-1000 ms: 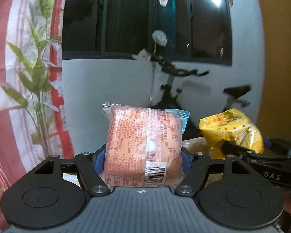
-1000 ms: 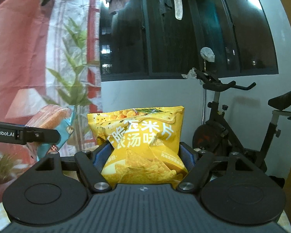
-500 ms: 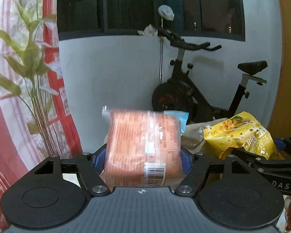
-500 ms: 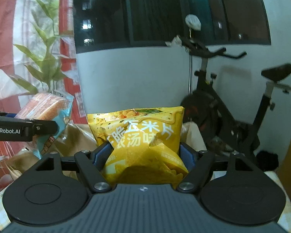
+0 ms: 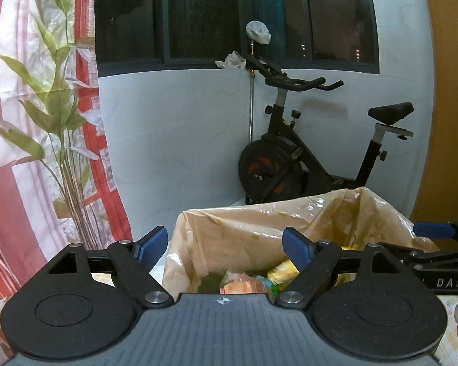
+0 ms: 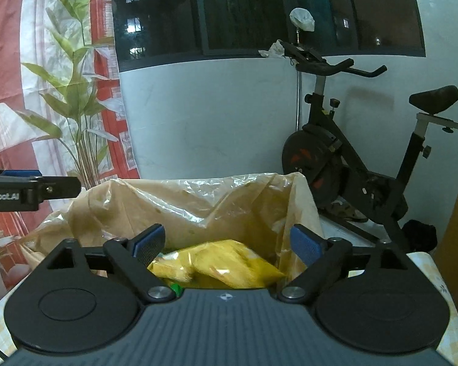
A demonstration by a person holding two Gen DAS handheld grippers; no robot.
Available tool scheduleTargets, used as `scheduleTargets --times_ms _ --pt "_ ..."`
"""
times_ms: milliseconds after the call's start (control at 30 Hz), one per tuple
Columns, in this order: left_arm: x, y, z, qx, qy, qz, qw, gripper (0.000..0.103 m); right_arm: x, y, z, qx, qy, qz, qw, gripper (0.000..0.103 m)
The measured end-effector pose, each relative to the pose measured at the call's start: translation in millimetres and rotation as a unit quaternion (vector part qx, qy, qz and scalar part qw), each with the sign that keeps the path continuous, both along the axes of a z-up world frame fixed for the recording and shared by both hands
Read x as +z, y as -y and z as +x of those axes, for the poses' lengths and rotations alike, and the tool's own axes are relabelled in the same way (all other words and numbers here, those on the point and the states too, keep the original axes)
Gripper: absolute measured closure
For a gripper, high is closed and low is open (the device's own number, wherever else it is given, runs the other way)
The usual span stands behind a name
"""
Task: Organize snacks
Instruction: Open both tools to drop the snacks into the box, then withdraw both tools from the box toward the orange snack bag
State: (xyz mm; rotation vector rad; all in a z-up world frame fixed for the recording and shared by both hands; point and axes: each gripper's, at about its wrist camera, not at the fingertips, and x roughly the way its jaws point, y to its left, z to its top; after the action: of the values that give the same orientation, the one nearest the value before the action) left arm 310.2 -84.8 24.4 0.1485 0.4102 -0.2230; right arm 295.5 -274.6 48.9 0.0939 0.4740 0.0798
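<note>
A bin lined with a tan plastic bag (image 5: 247,228) stands just ahead; it also shows in the right wrist view (image 6: 198,201). My left gripper (image 5: 224,244) is open and empty above its near rim. Below it the orange snack packet (image 5: 241,285) lies inside among other wrappers. My right gripper (image 6: 227,241) is open and empty above the bag. The yellow chip bag (image 6: 219,267), blurred, sits just below its jaws inside the bin. The right gripper also appears at the right of the left wrist view (image 5: 436,235), and the left one at the left of the right wrist view (image 6: 33,186).
An exercise bike (image 5: 308,164) stands against the pale wall behind the bin, also in the right wrist view (image 6: 351,158). A red and white curtain with a leaf print (image 5: 45,122) hangs at the left. A checked tablecloth (image 6: 427,262) shows at the right.
Both grippers tilted down over the lined bin and opened. The orange packet left the left jaws and the yellow chip bag left the right jaws; both are now in the bin.
</note>
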Motion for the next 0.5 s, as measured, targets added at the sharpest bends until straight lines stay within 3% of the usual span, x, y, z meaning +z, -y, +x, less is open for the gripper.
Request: scheduleTargets --times_ms 367,500 --pt "-4.4 -32.1 -39.8 0.003 -0.037 -0.049 0.9981 0.019 5.3 0.4 -40.3 0.004 0.005 -0.002 1.0 0.012" --pt "-9.4 -43.0 -57.1 0.008 -0.036 -0.044 0.9984 0.019 4.3 1.8 -58.1 0.006 0.01 0.004 1.0 0.012"
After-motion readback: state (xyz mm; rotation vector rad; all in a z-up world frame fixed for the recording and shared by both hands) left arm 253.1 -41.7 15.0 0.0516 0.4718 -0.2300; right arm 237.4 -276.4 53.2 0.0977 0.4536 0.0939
